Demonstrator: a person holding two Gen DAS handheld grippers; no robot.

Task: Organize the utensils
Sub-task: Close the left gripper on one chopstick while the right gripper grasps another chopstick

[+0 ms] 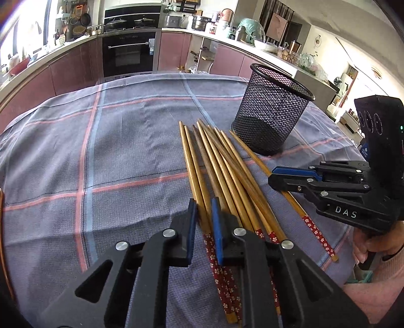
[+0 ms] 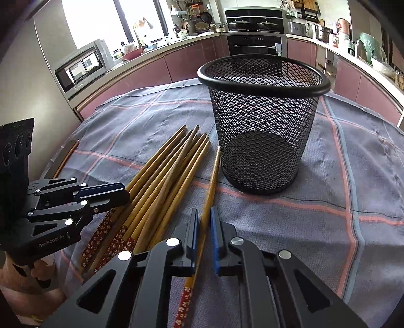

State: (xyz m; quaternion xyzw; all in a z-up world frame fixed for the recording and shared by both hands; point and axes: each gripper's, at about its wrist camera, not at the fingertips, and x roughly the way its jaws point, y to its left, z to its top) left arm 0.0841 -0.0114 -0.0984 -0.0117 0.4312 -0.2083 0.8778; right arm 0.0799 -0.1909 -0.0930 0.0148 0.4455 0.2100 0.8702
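daylight floods both views from a window [image 2: 101, 22] at the far side of the kitchen, blown out to plain white with no detail left. in the left wrist view the same glare washes the upper left corner [image 1: 22, 27]. the tablecloth [image 1: 126, 151] is evenly and softly lit, and the mesh cup [image 2: 262, 121] drops only a faint shadow at its base. both pictures are sharp near the middle, with no motion blur. the fisheye bends the counter [image 2: 176, 48] into an arc, and dark vignetting closes the corners.
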